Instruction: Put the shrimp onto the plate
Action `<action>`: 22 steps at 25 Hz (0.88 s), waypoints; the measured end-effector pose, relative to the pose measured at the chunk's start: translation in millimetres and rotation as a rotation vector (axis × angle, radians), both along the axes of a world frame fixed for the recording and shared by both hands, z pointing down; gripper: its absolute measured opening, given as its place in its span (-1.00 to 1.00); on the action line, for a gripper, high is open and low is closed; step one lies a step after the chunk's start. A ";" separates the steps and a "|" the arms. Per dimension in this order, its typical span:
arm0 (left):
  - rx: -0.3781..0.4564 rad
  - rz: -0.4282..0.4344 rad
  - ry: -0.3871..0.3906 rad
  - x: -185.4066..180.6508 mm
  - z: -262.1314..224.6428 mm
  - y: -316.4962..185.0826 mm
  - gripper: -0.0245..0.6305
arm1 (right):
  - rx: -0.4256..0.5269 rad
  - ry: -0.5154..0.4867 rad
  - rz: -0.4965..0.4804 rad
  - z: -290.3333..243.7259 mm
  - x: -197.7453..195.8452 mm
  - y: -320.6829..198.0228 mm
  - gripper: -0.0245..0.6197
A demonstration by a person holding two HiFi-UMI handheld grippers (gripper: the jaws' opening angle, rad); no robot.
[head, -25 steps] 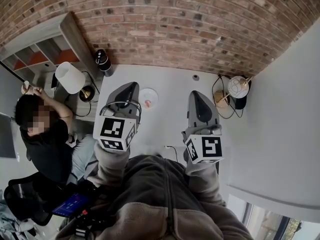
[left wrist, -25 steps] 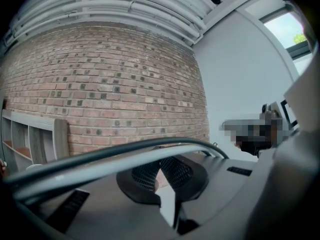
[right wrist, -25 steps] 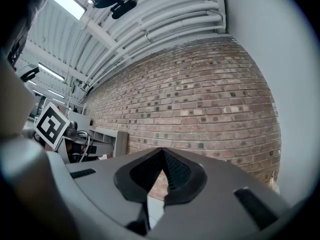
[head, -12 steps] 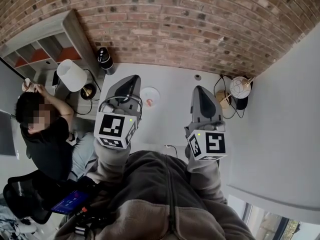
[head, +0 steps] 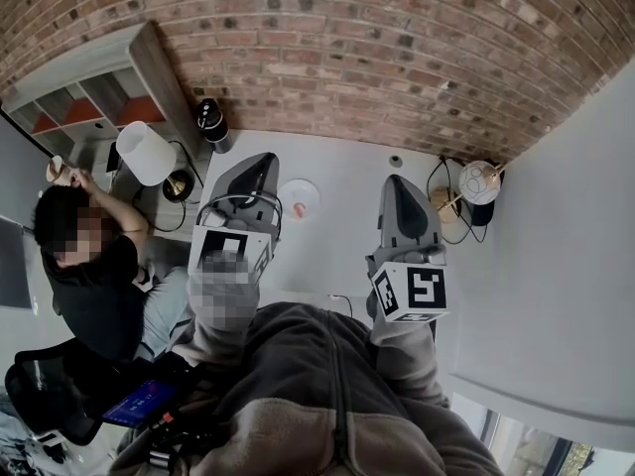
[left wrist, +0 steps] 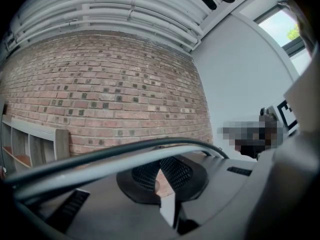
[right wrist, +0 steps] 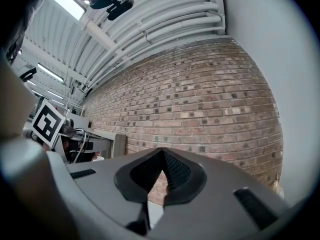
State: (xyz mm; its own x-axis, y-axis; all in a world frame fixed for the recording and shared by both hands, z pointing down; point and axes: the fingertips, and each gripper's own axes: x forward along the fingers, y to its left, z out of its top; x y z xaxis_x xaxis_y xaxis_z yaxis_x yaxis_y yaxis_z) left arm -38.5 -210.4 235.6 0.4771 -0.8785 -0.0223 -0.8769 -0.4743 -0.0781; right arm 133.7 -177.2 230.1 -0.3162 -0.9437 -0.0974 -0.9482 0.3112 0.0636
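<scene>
A small white plate (head: 298, 192) sits on the white table (head: 337, 177) near the brick wall, with a pink shrimp (head: 299, 208) lying on its near edge. My left gripper (head: 255, 165) hovers just left of the plate, its jaws closed tip to tip with nothing between them. My right gripper (head: 396, 185) is held well to the right of the plate, also shut and empty. In both gripper views the left gripper (left wrist: 160, 170) and the right gripper (right wrist: 161, 152) point up at the brick wall; neither view shows plate or shrimp.
A white lamp (head: 145, 153), a black cylinder (head: 210, 122) and a shelf unit (head: 89, 102) stand at the left. A seated person (head: 94, 276) is beside the table's left edge. A globe lamp (head: 480, 181) with cables is at the right. A small round knob (head: 396, 161) lies on the table.
Both grippers have drifted slightly forward toward the wall and stay shut. The shrimp and plate have not moved.
</scene>
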 end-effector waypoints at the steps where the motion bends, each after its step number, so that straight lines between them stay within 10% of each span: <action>1: 0.000 -0.001 0.001 -0.4 -0.2 -0.8 -0.91 | 0.001 0.002 0.002 -0.6 0.0 -0.6 -0.92; 22: -0.022 -0.001 0.011 -0.2 4.2 -8.0 -0.91 | 0.010 0.024 -0.012 -0.2 -3.3 -7.7 -0.92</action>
State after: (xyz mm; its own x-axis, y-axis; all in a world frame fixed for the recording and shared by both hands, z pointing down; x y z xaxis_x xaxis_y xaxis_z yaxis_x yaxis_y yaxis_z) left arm -38.7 -218.4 239.8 0.4758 -0.8795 -0.0078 -0.8782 -0.4746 -0.0583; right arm 130.3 -184.9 230.0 -0.3303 -0.9387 -0.0989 -0.9424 0.3222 0.0896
